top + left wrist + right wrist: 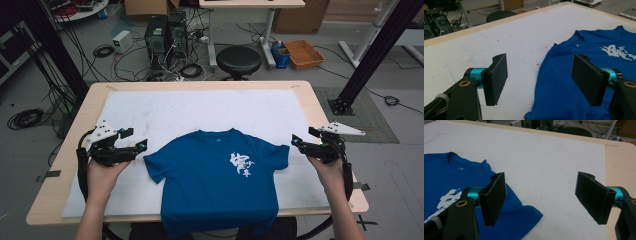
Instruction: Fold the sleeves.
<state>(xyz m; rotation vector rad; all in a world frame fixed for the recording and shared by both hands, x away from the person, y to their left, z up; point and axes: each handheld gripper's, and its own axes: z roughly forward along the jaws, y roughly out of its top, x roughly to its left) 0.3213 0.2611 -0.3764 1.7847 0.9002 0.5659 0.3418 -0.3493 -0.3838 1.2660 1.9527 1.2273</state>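
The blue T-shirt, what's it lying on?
The blue T-shirt lies flat on a white mat that covers the wooden table. Its bottom hem hangs over the near edge. Whatever is beneath the cloth is covered.

We see a grey floor strewn with cables [107,50], 1 black stool [238,61] at 12 o'clock, computer towers [165,32] at 11.
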